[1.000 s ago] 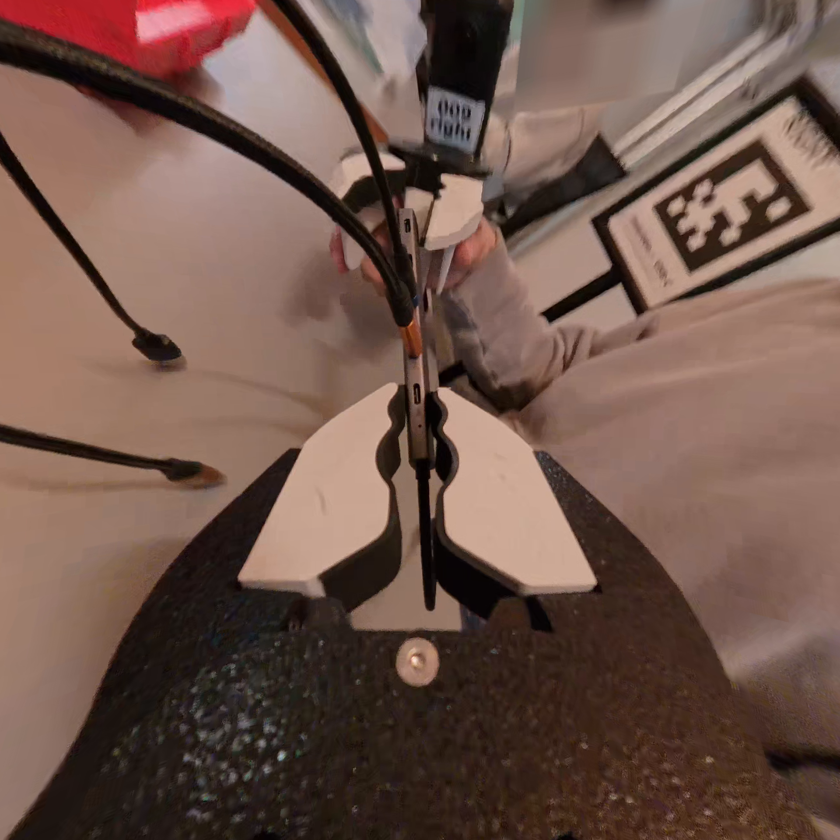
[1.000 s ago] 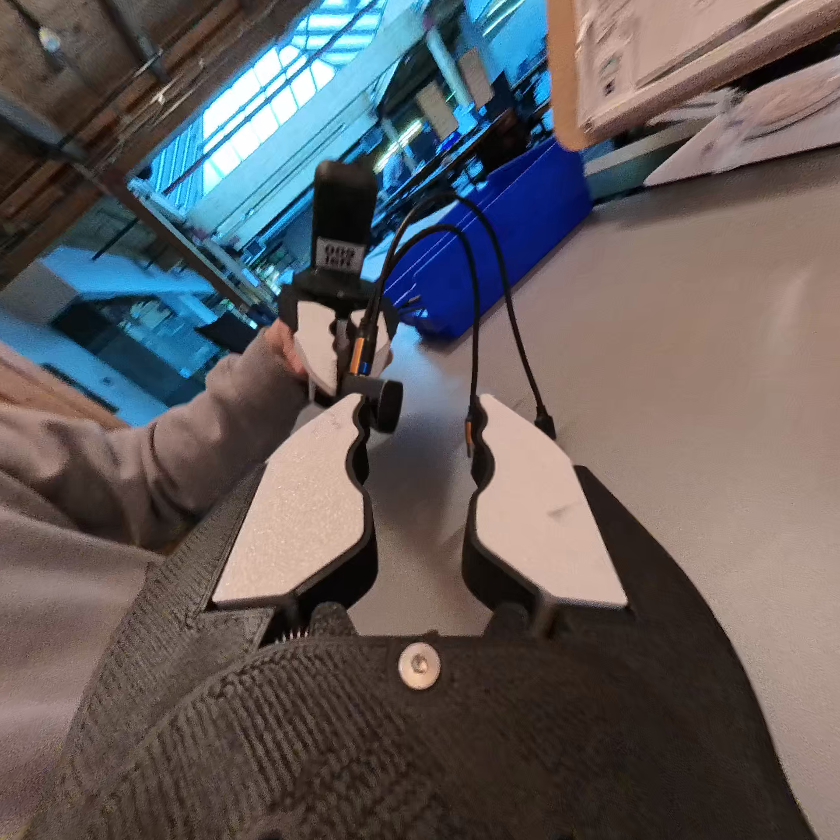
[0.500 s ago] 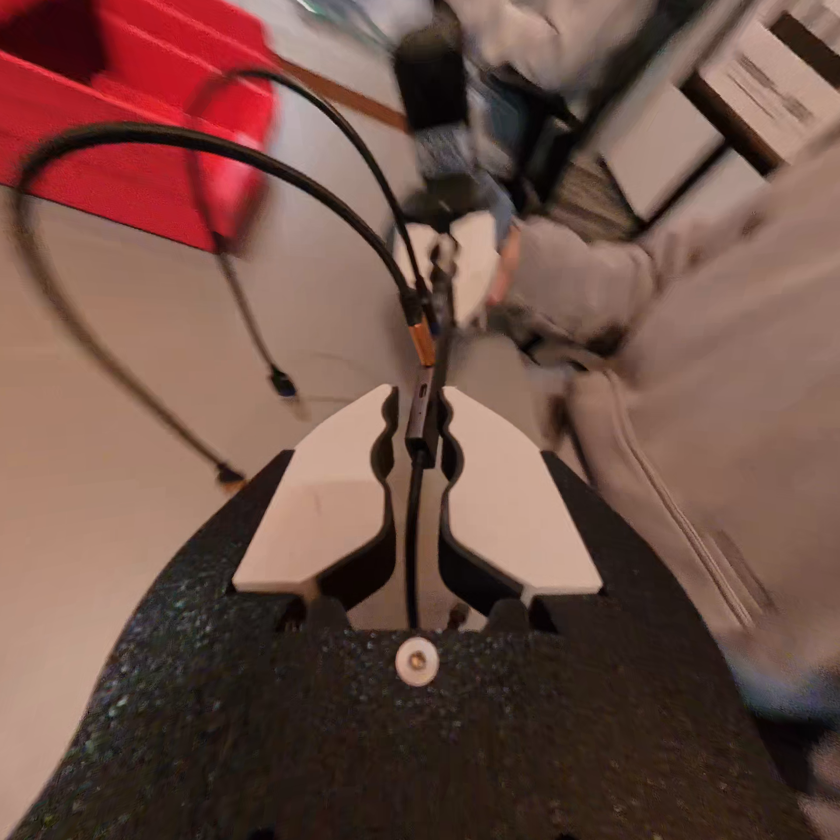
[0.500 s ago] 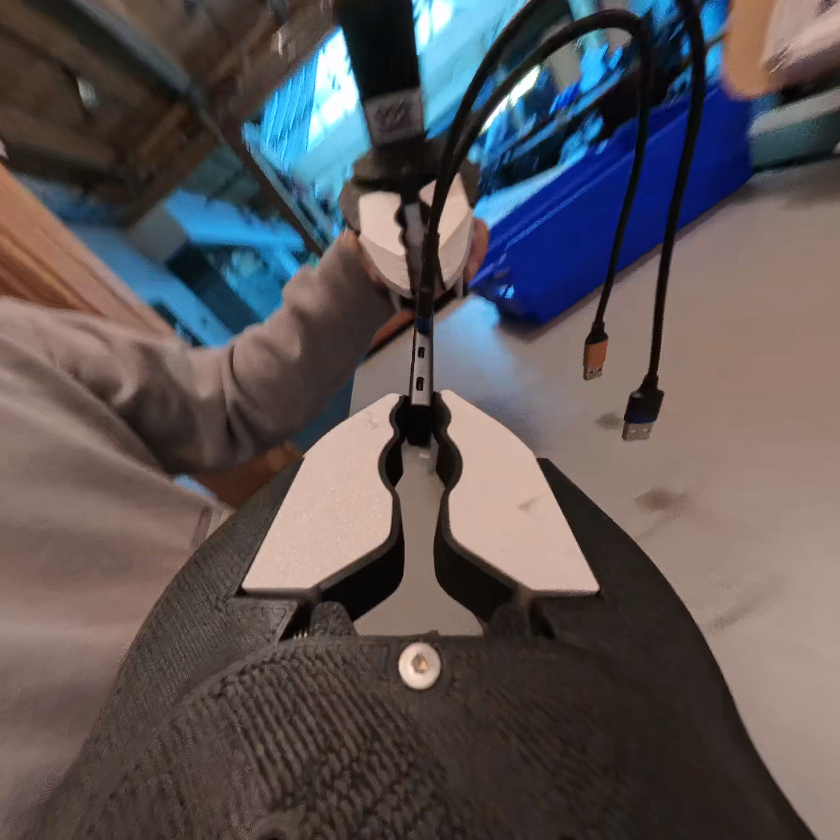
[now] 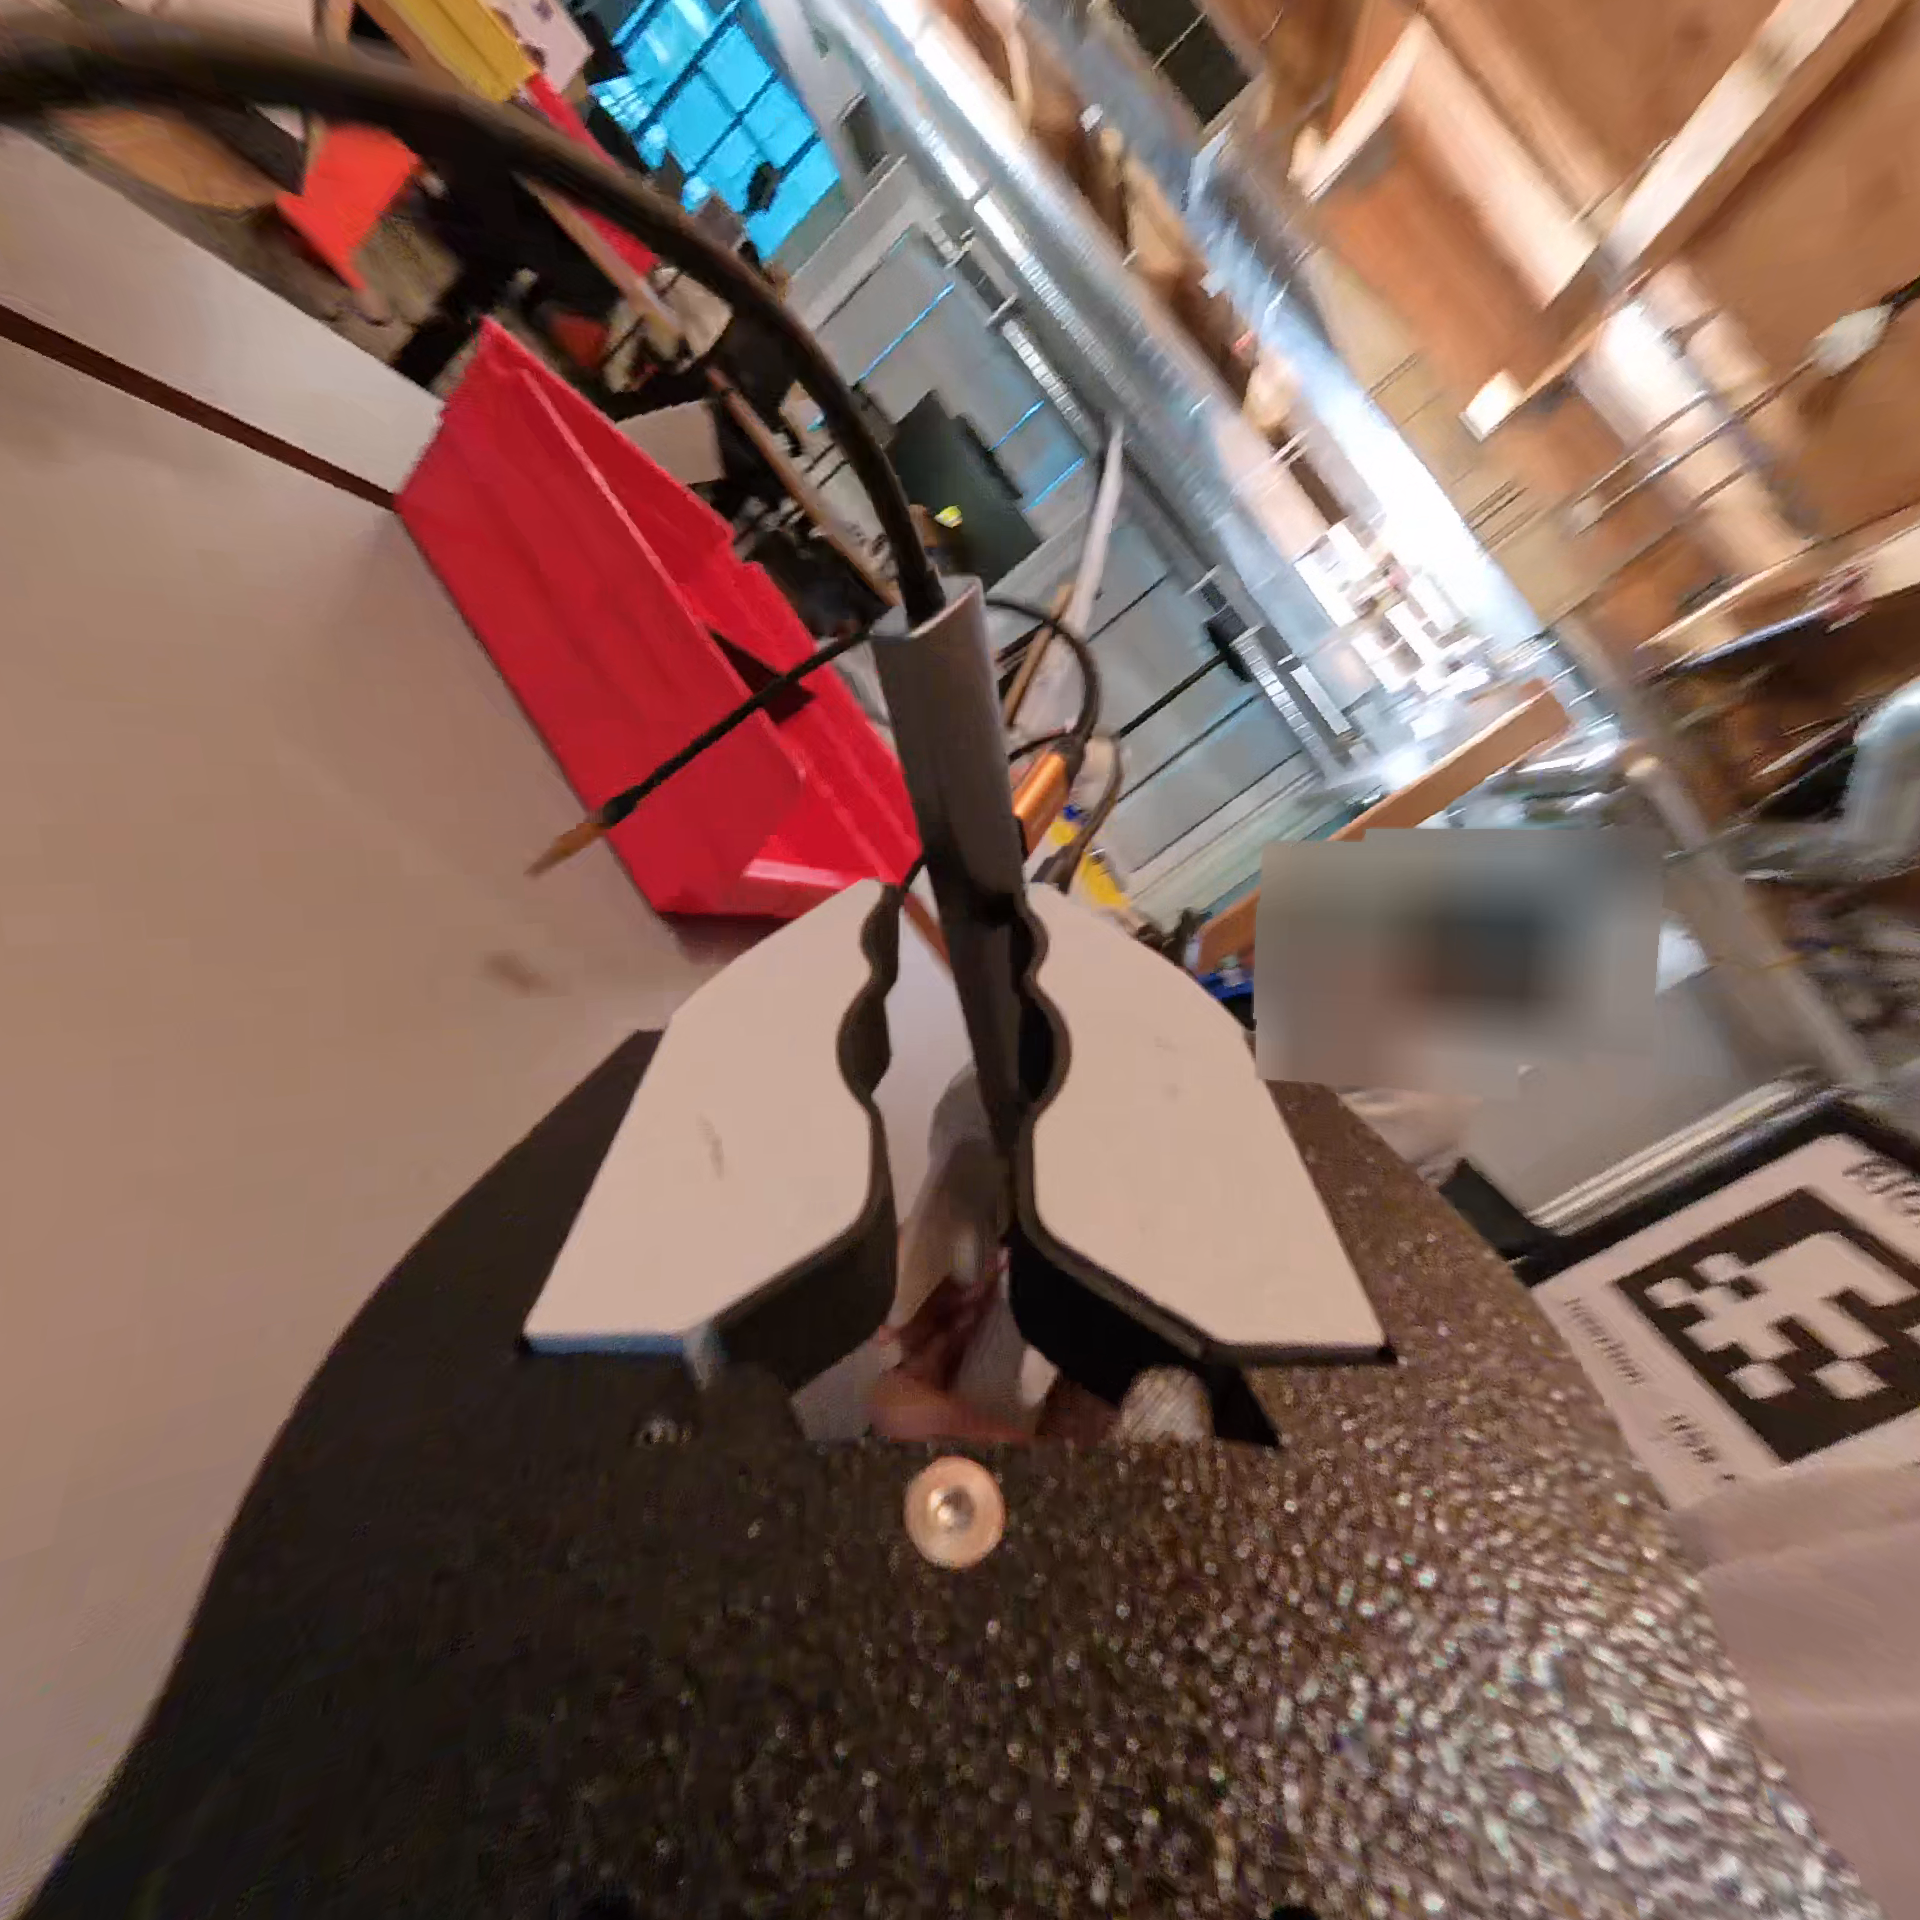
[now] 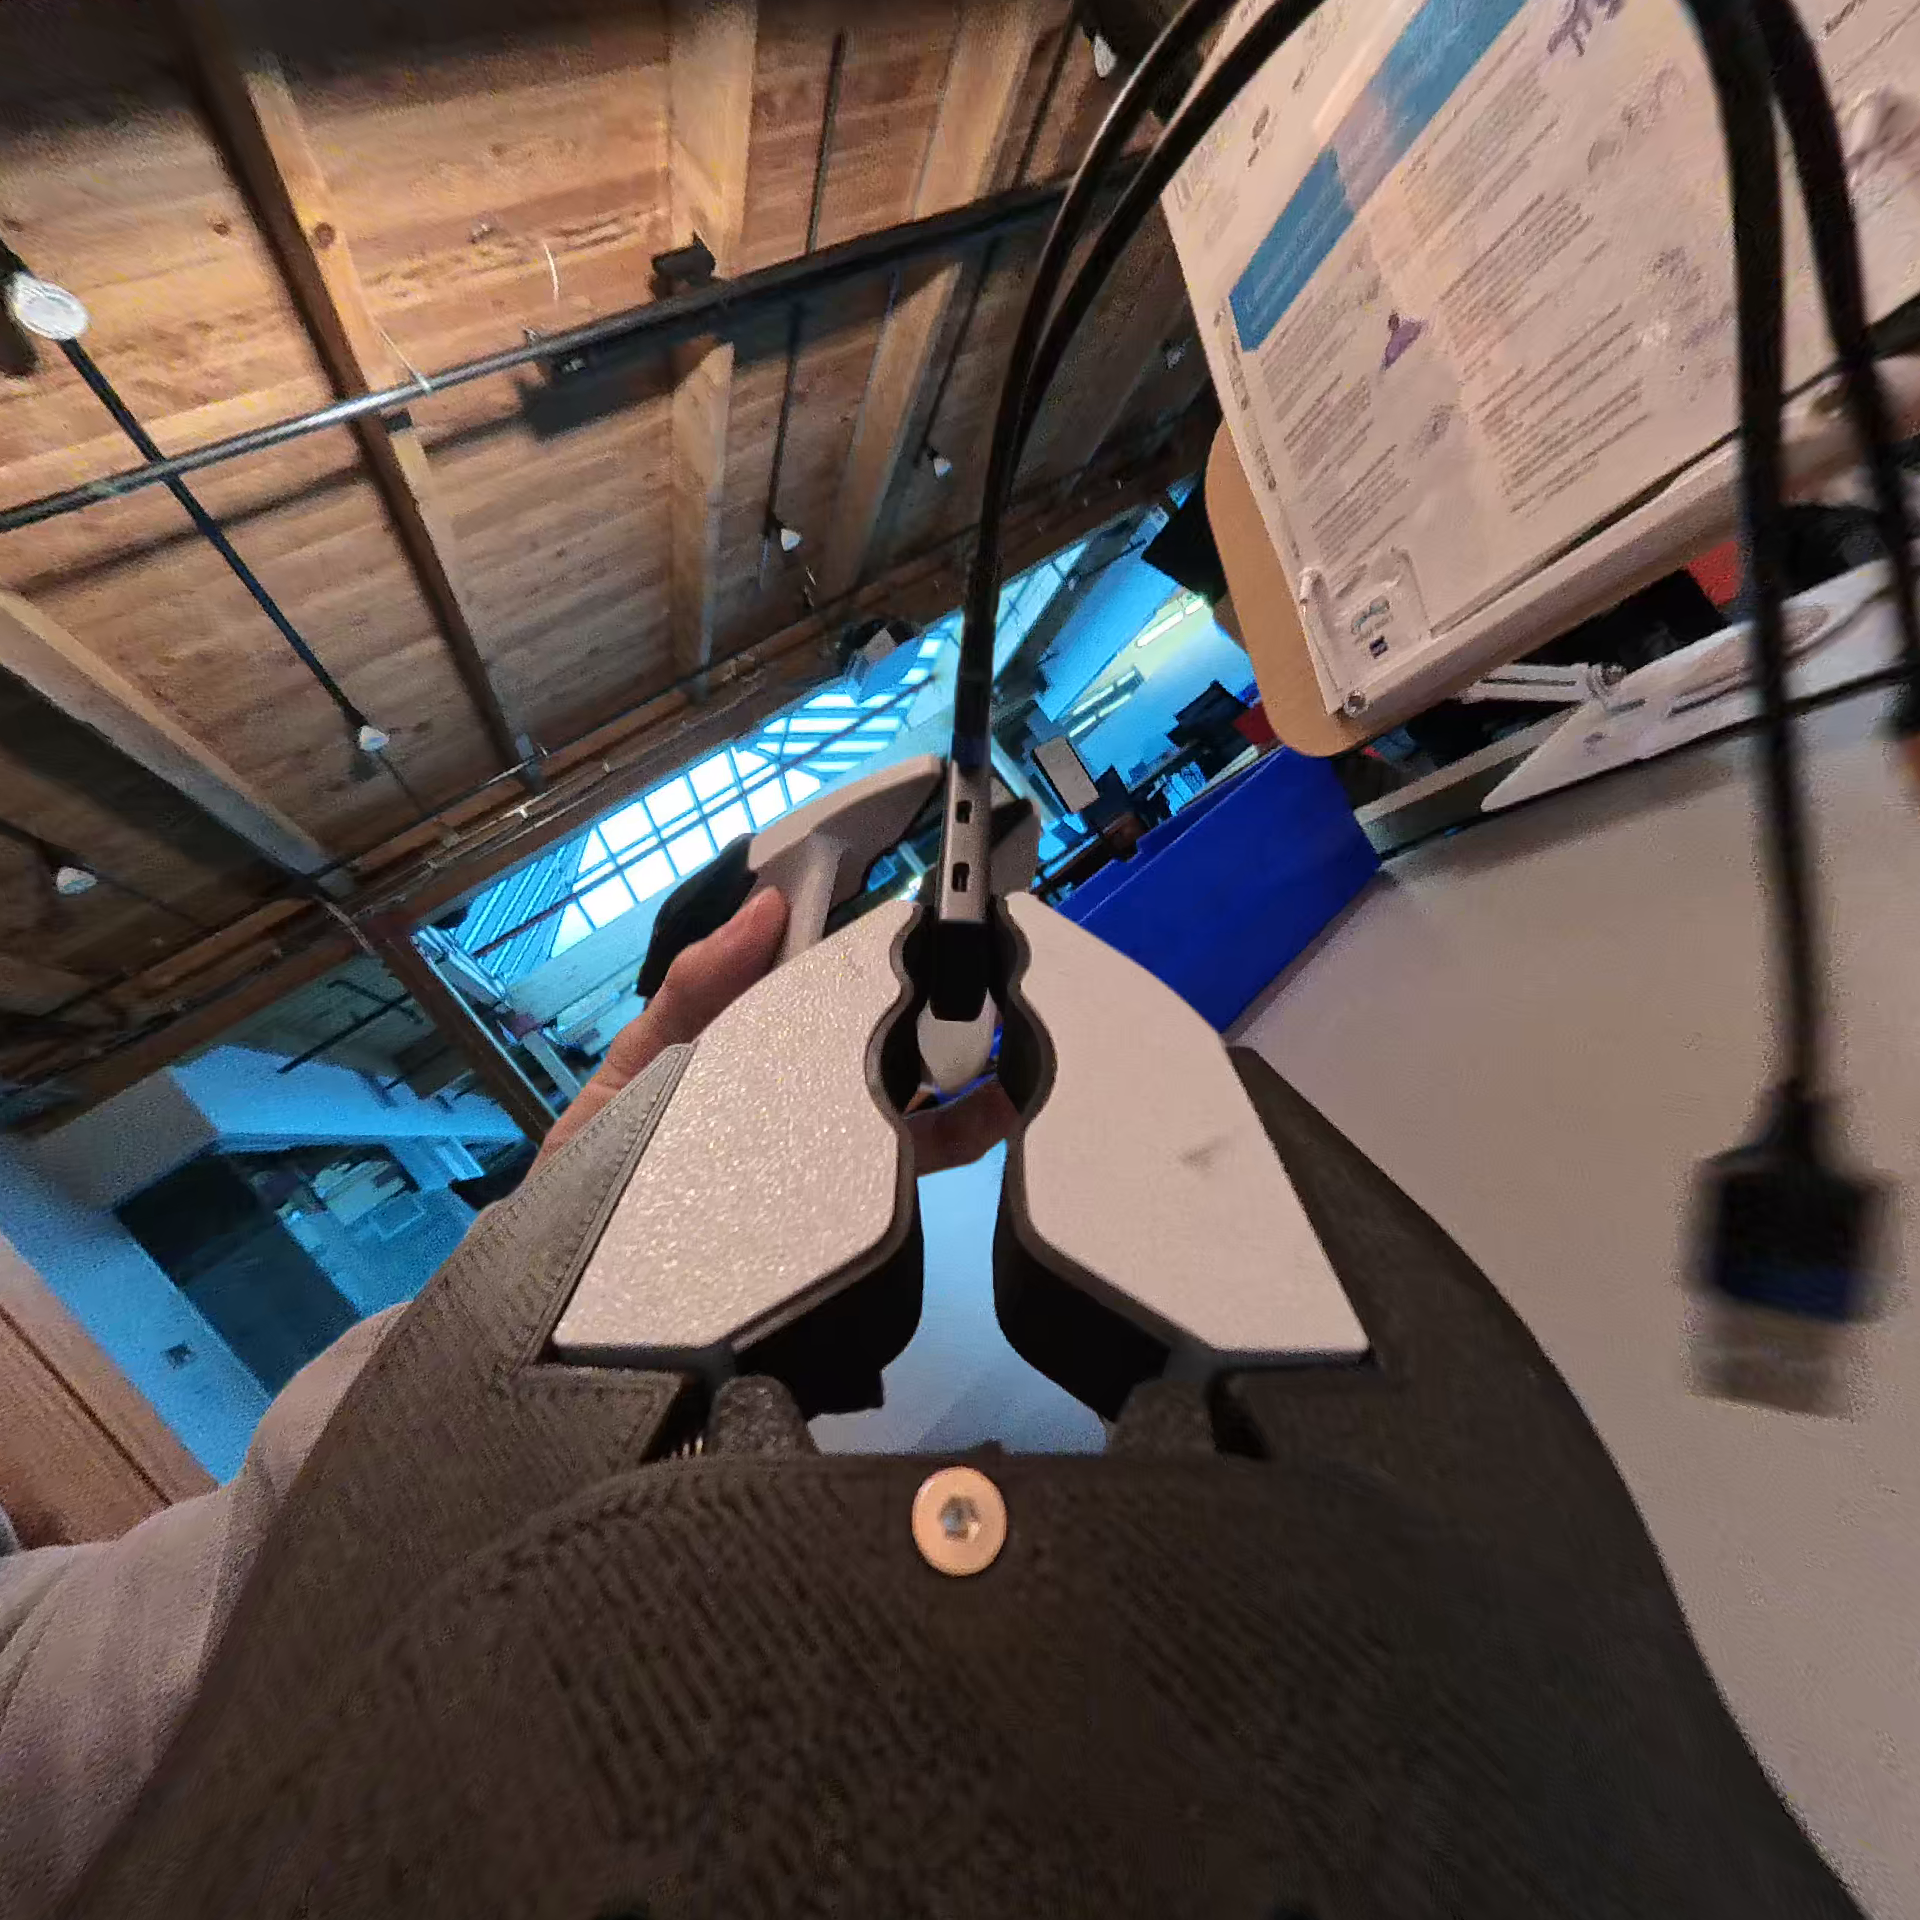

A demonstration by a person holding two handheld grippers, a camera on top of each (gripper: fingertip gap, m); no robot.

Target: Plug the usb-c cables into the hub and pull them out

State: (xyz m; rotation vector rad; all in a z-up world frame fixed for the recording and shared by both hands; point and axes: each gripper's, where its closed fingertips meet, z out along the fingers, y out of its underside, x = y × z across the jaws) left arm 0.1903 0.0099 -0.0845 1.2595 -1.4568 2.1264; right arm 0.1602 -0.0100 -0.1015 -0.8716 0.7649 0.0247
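Observation:
A slim grey usb hub point(image 5: 951, 748) stands between my left gripper's point(image 5: 961, 909) fingers. It leans on the right pad and a clear gap separates it from the left pad, so the left gripper is open. A thick black cable point(image 5: 623, 208) runs from the hub's far end. In the right wrist view my right gripper point(image 6: 961, 920) is shut on the near end of the hub point(image 6: 961, 842), its tips pinching it. The left gripper's white fingers point(image 6: 831, 831) stand spread on either side of the hub beyond. Black cables point(image 6: 997, 468) arch overhead, and a blue-tipped plug point(image 6: 1782, 1257) hangs at the right.
A red bin point(image 5: 603, 644) stands on the table point(image 5: 208, 831) at the left. A loose cable end point(image 5: 623, 805) hangs before it. A black-and-white marker card point(image 5: 1787, 1320) lies at the right. A blue bin point(image 6: 1236, 883) and a poster board point(image 6: 1507, 312) stand beyond the right gripper. Spacing between my two grippers at the tips: around 5 cm.
My right gripper went from wide open to shut on the hub's end. My left gripper's jaws opened off the hub. Both grippers tilted upward and the cables swung.

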